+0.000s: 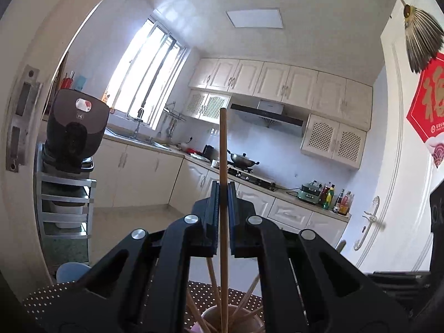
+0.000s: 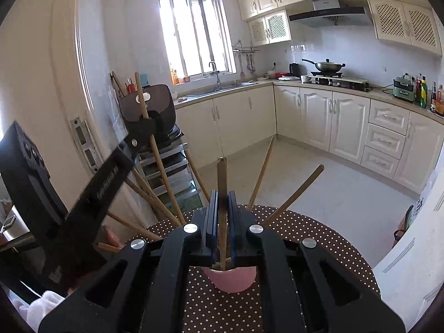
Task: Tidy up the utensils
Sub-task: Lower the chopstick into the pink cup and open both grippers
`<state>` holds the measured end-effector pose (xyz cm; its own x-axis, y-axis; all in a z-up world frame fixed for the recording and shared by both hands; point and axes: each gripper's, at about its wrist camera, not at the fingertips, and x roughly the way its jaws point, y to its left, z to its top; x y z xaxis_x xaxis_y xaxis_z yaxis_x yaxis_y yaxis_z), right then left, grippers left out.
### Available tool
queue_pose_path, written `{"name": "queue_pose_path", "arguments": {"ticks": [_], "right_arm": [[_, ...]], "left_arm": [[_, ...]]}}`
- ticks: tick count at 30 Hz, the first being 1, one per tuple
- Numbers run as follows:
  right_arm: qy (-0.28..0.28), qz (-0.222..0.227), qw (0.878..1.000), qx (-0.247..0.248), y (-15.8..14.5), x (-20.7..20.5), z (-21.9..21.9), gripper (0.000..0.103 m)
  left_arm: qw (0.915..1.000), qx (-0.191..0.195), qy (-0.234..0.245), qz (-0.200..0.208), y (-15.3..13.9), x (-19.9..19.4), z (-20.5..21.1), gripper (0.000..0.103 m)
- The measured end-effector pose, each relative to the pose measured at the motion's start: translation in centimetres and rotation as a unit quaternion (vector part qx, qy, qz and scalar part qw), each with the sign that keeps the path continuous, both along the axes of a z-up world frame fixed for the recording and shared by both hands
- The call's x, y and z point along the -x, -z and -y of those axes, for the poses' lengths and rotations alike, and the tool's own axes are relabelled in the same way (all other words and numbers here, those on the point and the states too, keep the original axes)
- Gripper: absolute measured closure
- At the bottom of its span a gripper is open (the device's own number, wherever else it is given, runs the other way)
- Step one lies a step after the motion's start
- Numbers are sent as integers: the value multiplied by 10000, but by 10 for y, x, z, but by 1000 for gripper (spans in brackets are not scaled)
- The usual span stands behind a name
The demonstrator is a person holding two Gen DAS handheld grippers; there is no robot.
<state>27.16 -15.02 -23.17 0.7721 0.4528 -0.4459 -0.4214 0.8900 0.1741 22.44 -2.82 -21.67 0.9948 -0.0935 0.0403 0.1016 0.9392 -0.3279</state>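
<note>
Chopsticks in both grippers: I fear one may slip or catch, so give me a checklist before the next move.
1. Left gripper shut on its chopstick: ok.
2. Right gripper shut on its chopstick: ok.
3. Both held sticks roughly upright: ok.
4. Pink cup upright on the dotted tablecloth: ok.
5. Held sticks clear of the loose chopsticks fanned in the cup: cannot tell.

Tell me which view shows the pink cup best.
The right wrist view: the pink cup stands on the dotted tablecloth, its wall visible below the right hand-held gripper, chopsticks fanning out. The left wrist view shows only its rim at the bottom edge, between the left hand-held gripper's arms.
</note>
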Motion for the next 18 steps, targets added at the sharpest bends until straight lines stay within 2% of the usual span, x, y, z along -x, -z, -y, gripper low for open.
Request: {"name": "queue_pose_path", "arguments": {"ticks": [9, 18], "right_arm": [[30, -87, 9997, -206, -1, -6, 5, 97], [-2, -207, 9994, -285, -3, -10, 7, 97]], "left_arm": [[9993, -188, 24, 312, 4, 11, 8, 97], [9999, 54, 8, 123, 15, 23, 2, 96]]}}
